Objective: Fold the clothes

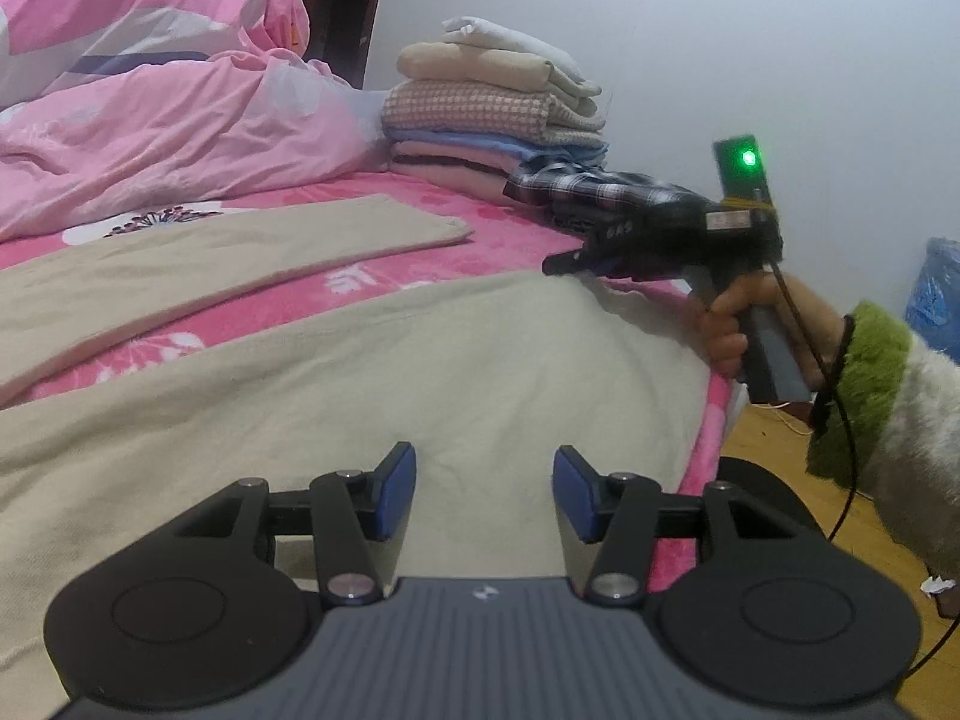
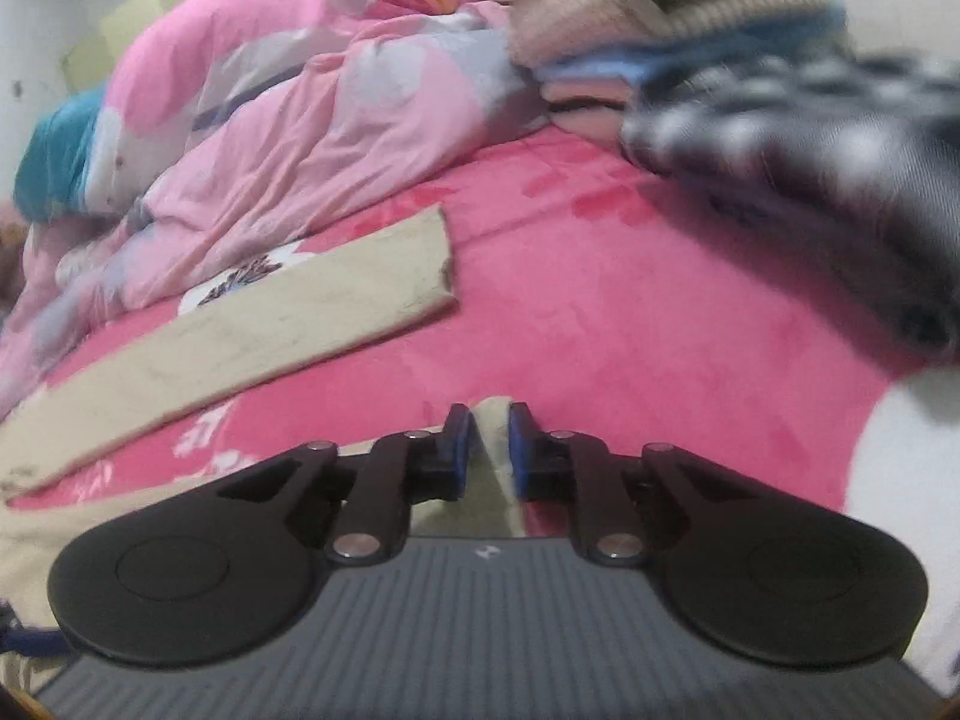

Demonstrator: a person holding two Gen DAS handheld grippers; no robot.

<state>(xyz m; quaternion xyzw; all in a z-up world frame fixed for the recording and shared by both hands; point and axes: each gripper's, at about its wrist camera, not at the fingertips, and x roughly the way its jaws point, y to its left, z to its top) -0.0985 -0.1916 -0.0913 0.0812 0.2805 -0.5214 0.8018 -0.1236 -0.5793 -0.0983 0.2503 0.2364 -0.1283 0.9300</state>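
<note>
We are working a beige garment [image 1: 372, 360] lying flat on the pink bedsheet [image 2: 600, 312], one leg [image 2: 240, 324] stretching ahead-left of our right claw [image 2: 485, 444]. That claw is pinching the garment's far edge between narrowed jaws, probably for lifting a fold. Our left claw [image 1: 483, 489] is hovering wide above the cloth. Folded stack [image 1: 498, 114] is sitting beyond.

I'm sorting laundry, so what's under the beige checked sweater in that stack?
Under the beige checked sweater lie a blue garment, then pink ones, resting on the pink bedsheet. Their far sides and any lower layers are hidden.
</note>
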